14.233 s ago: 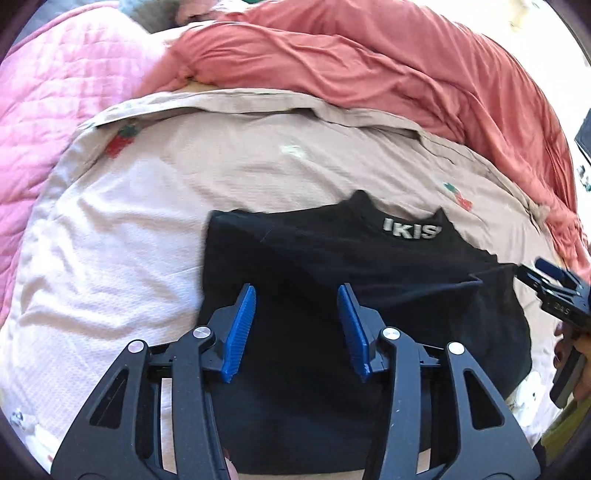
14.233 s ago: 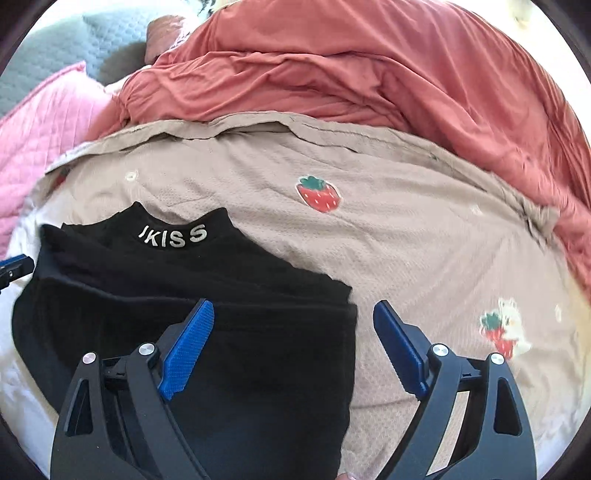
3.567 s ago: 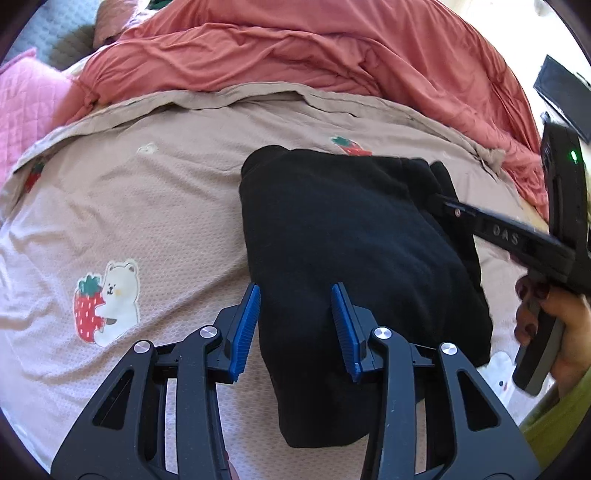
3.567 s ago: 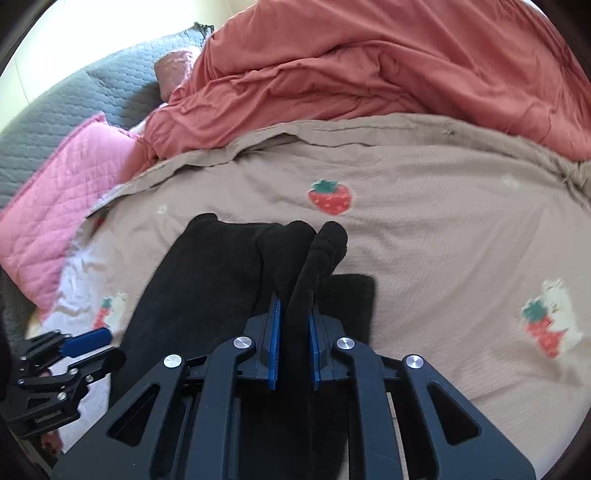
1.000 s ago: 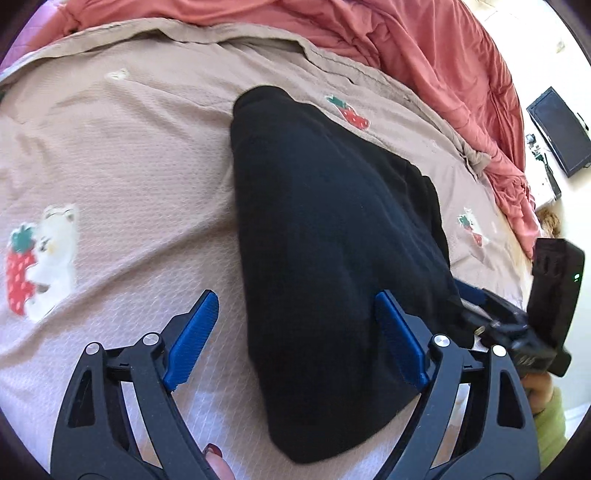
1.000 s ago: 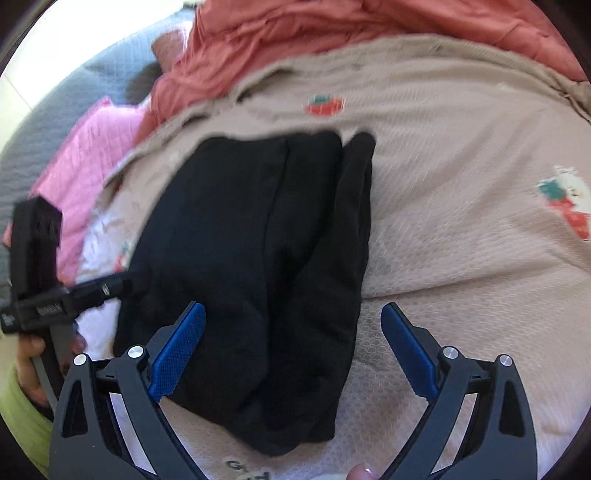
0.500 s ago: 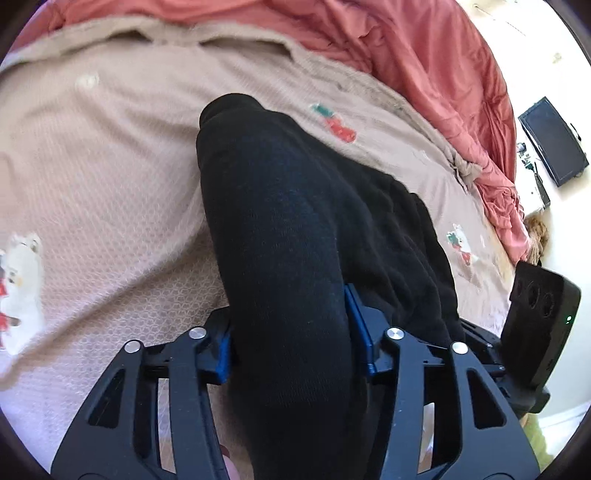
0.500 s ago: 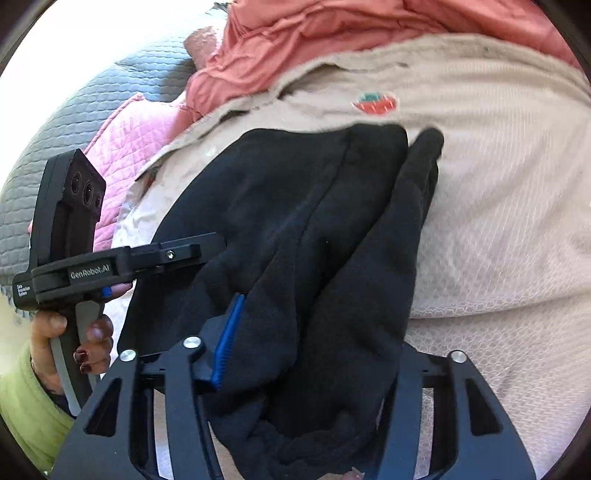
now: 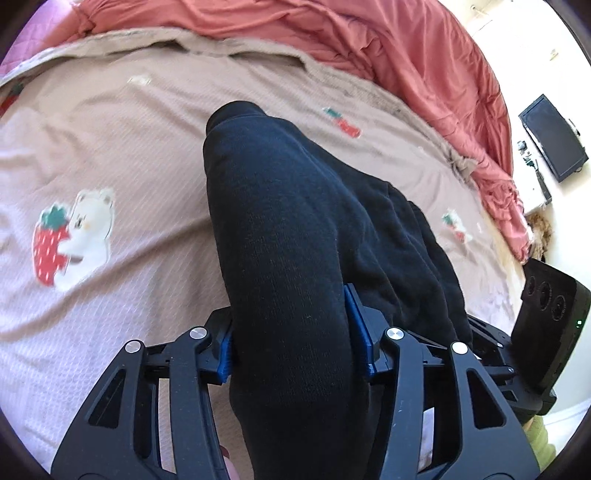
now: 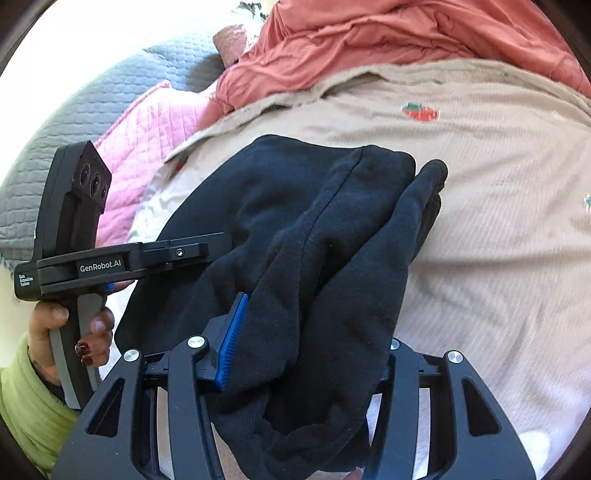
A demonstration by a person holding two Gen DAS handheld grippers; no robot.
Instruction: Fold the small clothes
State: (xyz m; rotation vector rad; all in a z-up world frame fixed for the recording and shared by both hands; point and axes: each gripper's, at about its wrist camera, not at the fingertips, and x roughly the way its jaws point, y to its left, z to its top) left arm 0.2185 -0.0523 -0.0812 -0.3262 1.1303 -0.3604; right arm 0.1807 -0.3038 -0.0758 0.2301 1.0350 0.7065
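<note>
left wrist view: my left claw [image 9: 293,334] and right claw [image 10: 303,354] both clench the folded black garment [image 9: 280,206], near end lifted off the strawberry bedsheet [image 9: 110,110]. next, fold it forward.

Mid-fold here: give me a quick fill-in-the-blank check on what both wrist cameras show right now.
1. Both the left gripper and the right gripper are clamped on the folded ____ garment.
2. The garment lies partly on a beige bedspread printed with bears and ____.
3. Behind the bedspread is a bunched duvet coloured ____.
4. The hand holding the left gripper wears a ____ sleeve.

Missing words: black; strawberries; salmon red; green
</note>
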